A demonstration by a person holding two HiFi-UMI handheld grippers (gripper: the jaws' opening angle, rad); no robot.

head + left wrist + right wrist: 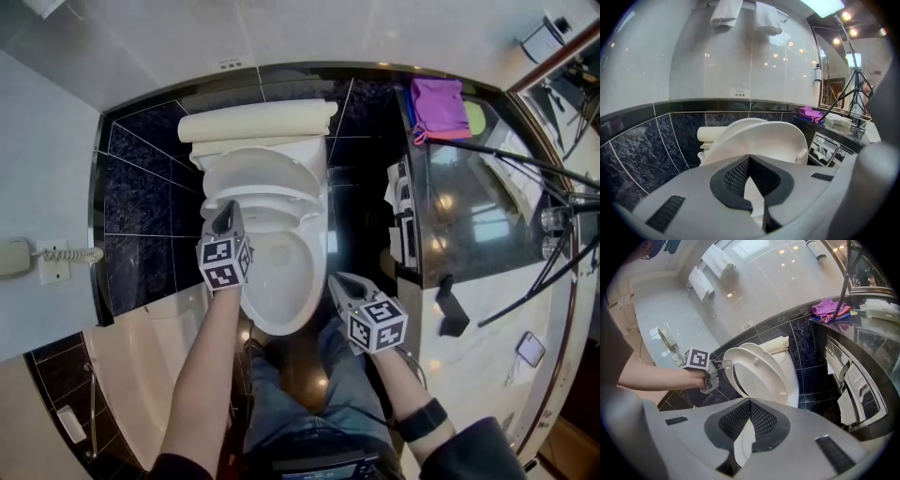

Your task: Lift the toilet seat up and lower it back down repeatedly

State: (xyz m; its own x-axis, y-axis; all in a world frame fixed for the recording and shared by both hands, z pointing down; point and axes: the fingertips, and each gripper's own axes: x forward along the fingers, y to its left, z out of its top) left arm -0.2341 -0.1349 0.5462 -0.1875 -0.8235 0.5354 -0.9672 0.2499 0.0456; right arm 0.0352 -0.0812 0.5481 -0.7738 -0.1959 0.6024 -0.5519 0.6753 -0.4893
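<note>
The white toilet seat (251,178) stands half raised over the bowl (281,281), tilted back toward the cream tank (258,122). In the head view my left gripper (225,214) is at the seat's left rim, its jaws closed tip to tip. The right gripper view shows the left gripper (723,364) against the rim of the seat (757,376). From the left gripper view the seat (768,140) rises just beyond the left gripper (749,158). My right gripper (336,279) hovers to the right of the bowl, shut and holding nothing, and the right gripper (750,401) touches nothing.
A dark counter (450,216) runs along the right with a purple cloth (437,105) on it and tripod legs (525,159) across it. A control panel (403,225) hangs on its side. A wall phone (19,255) is at the left. Dark tiles surround the toilet.
</note>
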